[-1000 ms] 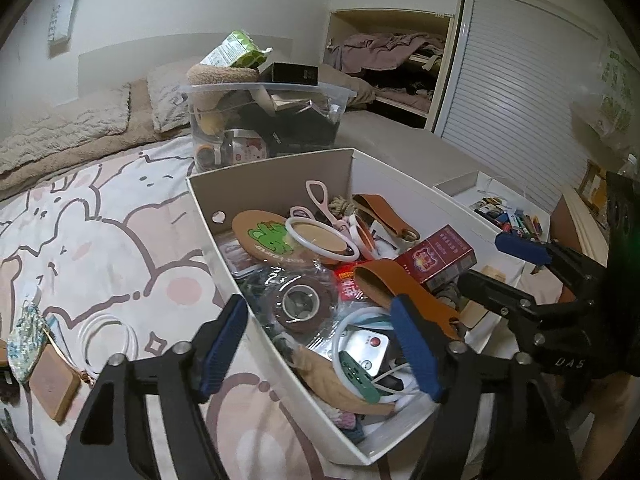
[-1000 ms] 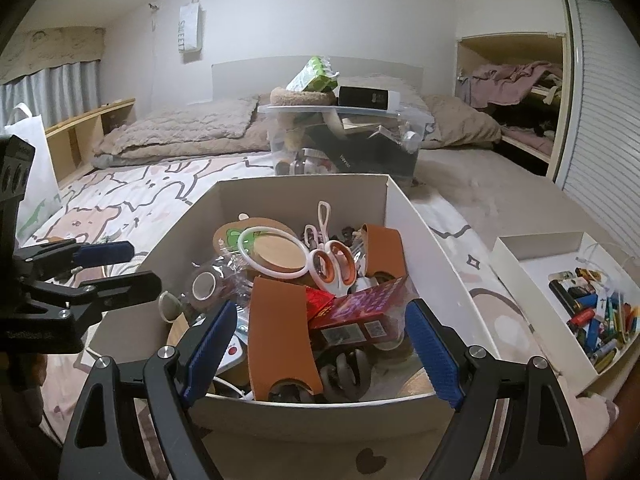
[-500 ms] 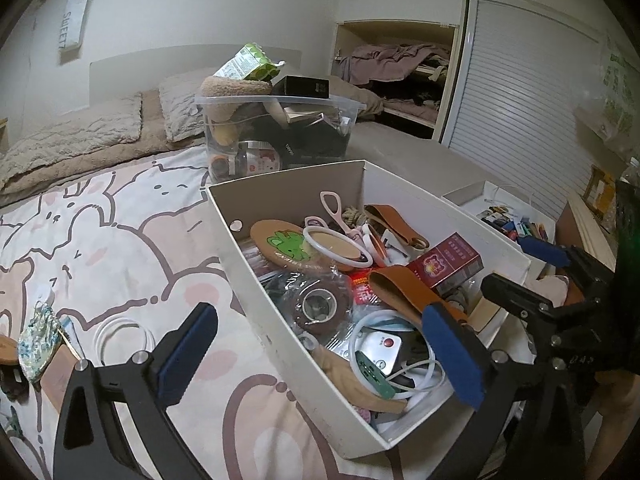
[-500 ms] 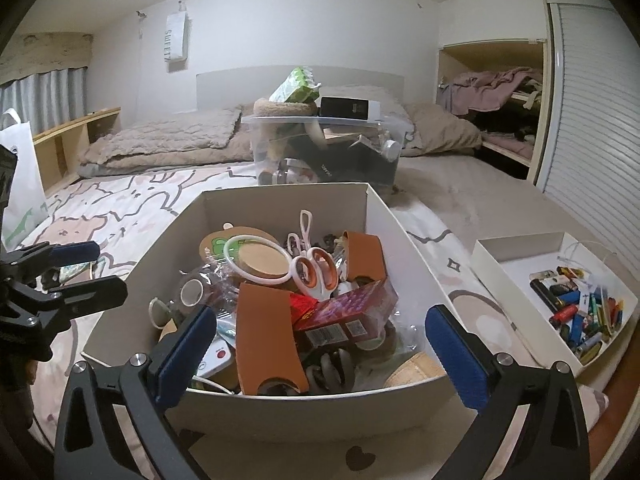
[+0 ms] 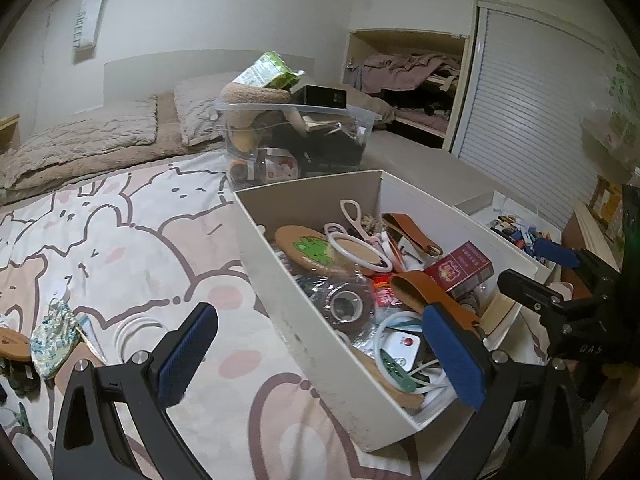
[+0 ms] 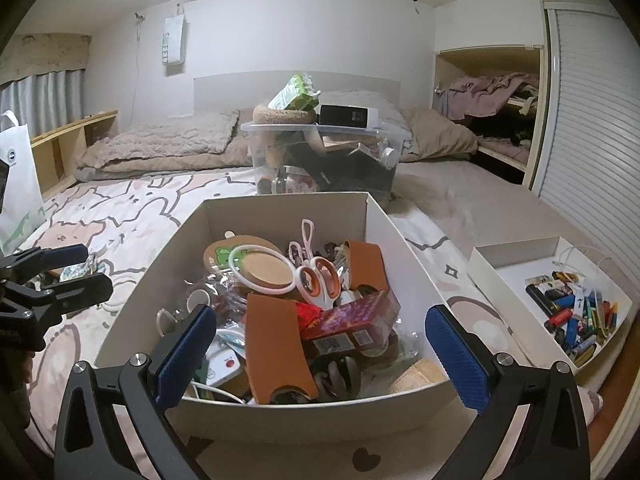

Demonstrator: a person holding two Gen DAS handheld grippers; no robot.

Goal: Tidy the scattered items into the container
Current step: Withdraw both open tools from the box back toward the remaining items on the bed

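L gripper (image 5: 320,344) jaws wider vs before, box (image 5: 320,344) nearer

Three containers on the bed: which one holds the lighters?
The shallow white tray at the far right, beside the big white box. The box holds scissors and mixed clutter; the clear tub sits behind, overfilled.

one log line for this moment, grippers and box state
left gripper: open, empty | right gripper: open, empty | white cardboard box: full of items | floral fabric pouch: on bedsheet, outside box
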